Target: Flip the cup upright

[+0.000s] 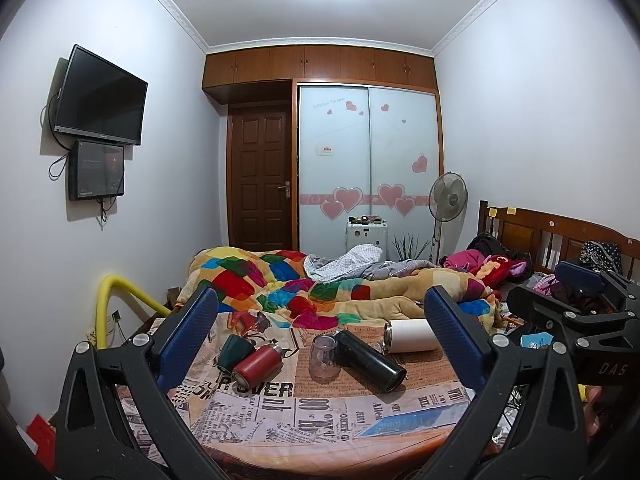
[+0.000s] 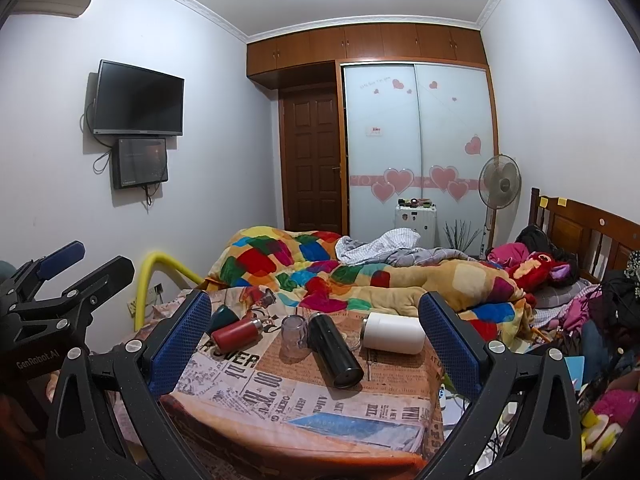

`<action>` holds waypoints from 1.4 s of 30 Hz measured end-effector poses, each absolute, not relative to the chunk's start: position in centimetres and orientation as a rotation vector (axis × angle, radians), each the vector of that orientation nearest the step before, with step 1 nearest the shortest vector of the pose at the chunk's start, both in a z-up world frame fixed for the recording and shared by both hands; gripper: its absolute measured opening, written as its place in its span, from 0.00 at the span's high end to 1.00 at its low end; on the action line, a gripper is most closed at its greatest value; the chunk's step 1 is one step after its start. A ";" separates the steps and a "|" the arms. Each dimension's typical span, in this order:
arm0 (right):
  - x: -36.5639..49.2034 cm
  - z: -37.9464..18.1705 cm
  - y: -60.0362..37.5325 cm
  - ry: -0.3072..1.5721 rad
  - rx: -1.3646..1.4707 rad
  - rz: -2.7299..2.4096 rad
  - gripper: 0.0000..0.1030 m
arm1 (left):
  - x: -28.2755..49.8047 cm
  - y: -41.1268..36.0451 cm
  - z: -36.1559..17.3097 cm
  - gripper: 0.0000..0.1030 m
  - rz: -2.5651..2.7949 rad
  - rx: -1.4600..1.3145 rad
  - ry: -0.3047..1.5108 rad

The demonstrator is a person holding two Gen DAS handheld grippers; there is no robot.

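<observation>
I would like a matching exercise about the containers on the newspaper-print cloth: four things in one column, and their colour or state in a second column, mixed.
Things:
1. flask
2. cup
3. tumbler
4. bottle

Descriptions:
A. red, lying on its side
B. clear, standing mouth down
C. white, lying on its side
D. black, lying on its side

Pairs: 1-D, 2-B, 3-C, 4-A
</observation>
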State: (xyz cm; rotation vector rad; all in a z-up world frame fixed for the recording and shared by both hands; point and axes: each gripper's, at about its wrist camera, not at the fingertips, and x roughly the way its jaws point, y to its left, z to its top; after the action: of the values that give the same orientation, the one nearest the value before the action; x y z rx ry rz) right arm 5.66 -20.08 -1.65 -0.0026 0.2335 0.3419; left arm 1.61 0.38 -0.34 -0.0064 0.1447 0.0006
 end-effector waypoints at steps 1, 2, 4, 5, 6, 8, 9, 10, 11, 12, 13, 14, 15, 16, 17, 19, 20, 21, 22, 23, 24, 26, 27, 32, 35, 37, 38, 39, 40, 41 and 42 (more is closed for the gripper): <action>5.7 -1.6 -20.0 0.234 -0.003 0.342 0.00 | 1.6 0.5 -0.3 0.00 0.001 -0.006 0.145; 5.7 -1.6 -20.0 0.234 -0.003 0.342 0.00 | 1.6 0.4 -0.3 0.00 0.001 -0.006 0.144; 5.6 -1.7 -20.1 0.235 -0.003 0.342 0.00 | 1.6 0.4 -0.3 0.00 0.000 -0.007 0.144; 5.7 -1.6 -20.0 0.234 -0.004 0.342 0.00 | 1.6 0.4 -0.3 0.00 0.001 -0.007 0.144; 5.6 -1.7 -20.0 0.233 -0.004 0.341 0.00 | 1.6 0.4 -0.3 0.00 0.001 -0.006 0.144; 5.7 -1.6 -20.0 0.235 -0.004 0.339 0.00 | 1.6 0.4 -0.4 0.00 0.001 -0.004 0.144; 5.7 -1.7 -19.9 0.236 -0.004 0.339 0.00 | 1.5 0.5 -0.4 0.00 0.003 -0.004 0.143; 5.7 -1.7 -20.1 0.237 -0.003 0.338 0.00 | 1.6 0.6 -0.4 0.00 0.005 -0.004 0.143; 5.8 -1.8 -19.9 0.238 -0.002 0.339 0.00 | 1.6 0.6 -0.4 0.00 0.005 -0.005 0.144; 5.8 -1.9 -19.9 0.240 -0.001 0.339 0.00 | 1.6 0.7 -0.4 0.00 0.006 -0.005 0.144; 5.9 -2.1 -20.0 0.243 0.000 0.338 0.00 | 1.6 0.7 -0.4 0.00 0.007 -0.005 0.145; 5.9 -2.1 -20.0 0.245 0.000 0.337 0.00 | 1.7 0.7 -0.4 0.00 0.010 -0.005 0.147; 6.0 -2.2 -20.0 0.247 0.000 0.337 0.00 | 1.8 0.7 -0.4 0.00 0.011 -0.005 0.150; 6.1 -2.3 -20.0 0.250 0.000 0.336 0.00 | 2.0 0.8 -0.4 0.00 0.012 -0.006 0.153; 6.3 -2.5 -20.1 0.254 0.000 0.333 0.00 | 2.2 0.7 -0.5 0.00 0.013 -0.007 0.158; 6.7 -2.8 -20.3 0.264 0.003 0.332 0.00 | 2.6 0.7 -0.7 0.00 0.016 -0.007 0.167; 6.9 -2.9 -20.3 0.268 0.005 0.331 0.00 | 2.8 0.7 -0.9 0.00 0.019 -0.006 0.172; 7.1 -3.0 -20.3 0.274 0.006 0.330 0.00 | 3.1 0.7 -1.0 0.00 0.022 -0.005 0.179; 7.3 -3.1 -20.3 0.281 0.008 0.327 0.00 | 3.4 0.7 -1.2 0.00 0.025 -0.004 0.186; 7.7 -3.3 -20.3 0.289 0.009 0.323 0.00 | 3.6 1.0 -1.4 0.00 0.024 -0.004 0.193; 8.1 -3.6 -20.3 0.299 0.009 0.317 0.00 | 4.1 1.0 -1.6 0.00 0.024 -0.004 0.205; 8.7 -4.0 -20.2 0.313 0.005 0.305 0.00 | 5.1 1.2 -2.2 0.00 0.032 -0.007 0.227; 9.3 -4.4 -20.2 0.325 0.001 0.298 0.00 | 5.5 1.2 -2.6 0.00 0.041 -0.007 0.238; 12.3 -6.6 -20.3 0.397 -0.013 0.258 0.00 | 9.4 2.5 -5.3 0.00 0.067 -0.010 0.334; 14.2 -8.2 -20.3 0.455 -0.017 0.241 0.00 | 12.7 3.7 -8.0 0.00 0.087 -0.009 0.424; 15.6 -9.4 -20.3 0.498 -0.022 0.231 0.00 | 14.9 4.5 -10.0 0.00 0.095 0.005 0.478; 16.4 -10.1 -20.3 0.521 -0.024 0.225 0.00 | 16.0 4.9 -11.0 0.00 0.097 0.015 0.502; 17.0 -10.6 -20.3 0.541 -0.026 0.221 0.00 | 17.1 5.2 -11.8 0.00 0.097 0.027 0.528; 17.8 -11.3 -20.3 0.567 -0.030 0.218 0.00 | 18.3 5.6 -12.8 0.00 0.086 0.038 0.555; 18.2 -11.6 -20.2 0.581 -0.032 0.215 0.00 | 19.6 6.0 -13.8 0.00 0.076 0.048 0.576; 18.8 -12.2 -20.1 0.600 -0.036 0.211 0.00 | 20.5 6.4 -14.5 0.00 0.070 0.057 0.592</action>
State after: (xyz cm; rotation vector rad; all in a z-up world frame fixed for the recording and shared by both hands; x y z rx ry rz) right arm 18.81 -20.08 -12.23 -0.0364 0.6000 0.2107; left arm 20.53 6.37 -14.46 0.0573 0.5923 0.0705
